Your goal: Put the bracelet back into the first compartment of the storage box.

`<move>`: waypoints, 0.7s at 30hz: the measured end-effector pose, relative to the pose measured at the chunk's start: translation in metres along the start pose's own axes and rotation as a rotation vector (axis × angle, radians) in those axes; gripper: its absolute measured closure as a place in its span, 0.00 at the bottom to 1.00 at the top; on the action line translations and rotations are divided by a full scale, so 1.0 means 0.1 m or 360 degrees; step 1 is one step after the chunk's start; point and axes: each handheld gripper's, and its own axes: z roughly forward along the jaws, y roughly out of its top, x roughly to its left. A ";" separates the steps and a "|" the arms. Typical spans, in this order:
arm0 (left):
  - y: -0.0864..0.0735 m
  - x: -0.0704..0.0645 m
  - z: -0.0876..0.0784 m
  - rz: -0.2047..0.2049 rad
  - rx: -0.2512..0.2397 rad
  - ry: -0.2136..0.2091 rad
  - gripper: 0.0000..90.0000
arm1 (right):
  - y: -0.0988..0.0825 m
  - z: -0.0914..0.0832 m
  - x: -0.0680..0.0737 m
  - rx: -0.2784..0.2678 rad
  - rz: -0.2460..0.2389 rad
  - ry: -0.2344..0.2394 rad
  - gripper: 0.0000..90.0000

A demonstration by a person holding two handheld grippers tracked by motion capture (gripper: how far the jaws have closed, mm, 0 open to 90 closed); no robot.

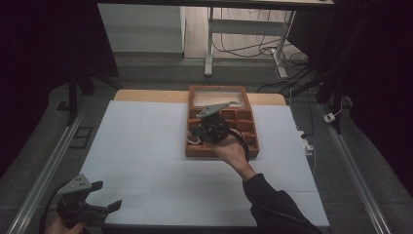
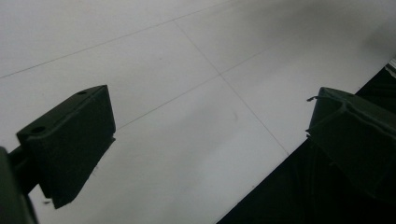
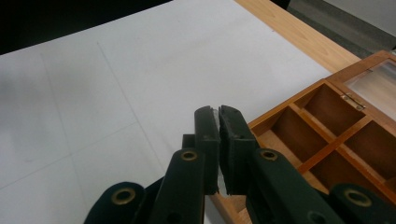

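A wooden box (image 1: 254,138) with several open compartments lies at the far middle of the white sheet, its glass-paned lid (image 1: 217,95) laid back. My right gripper (image 1: 198,128) hovers over the box's left side, held by a hand in a dark sleeve. In the right gripper view its jaws (image 3: 218,114) stand together over the box's left rim (image 3: 273,116), with nothing clearly between them. My left gripper (image 1: 108,194) rests at the near left corner of the sheet, jaws wide apart (image 2: 210,126) and nothing between them.
A white sheet (image 1: 146,146) covers most of the wooden table (image 1: 151,95). Its near edge (image 2: 261,177) drops into darkness close to my left gripper. Metal rails (image 1: 48,165) run along both sides. Desk legs and cables (image 1: 243,48) lie on the floor beyond.
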 end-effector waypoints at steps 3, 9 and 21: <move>0.00 0.00 0.00 -0.0003 -0.0002 -0.0004 0.01 | 0.05 0.04 -0.07 0.0006 0.0017 -0.0031 0.97; 0.00 0.01 0.00 -0.0007 -0.0001 -0.0006 0.01 | 0.14 0.09 -0.20 -0.0003 0.0044 -0.0082 0.97; 0.00 0.01 0.00 -0.0013 -0.0004 -0.0011 0.01 | 0.24 0.19 -0.46 -0.0004 0.0099 -0.0177 0.96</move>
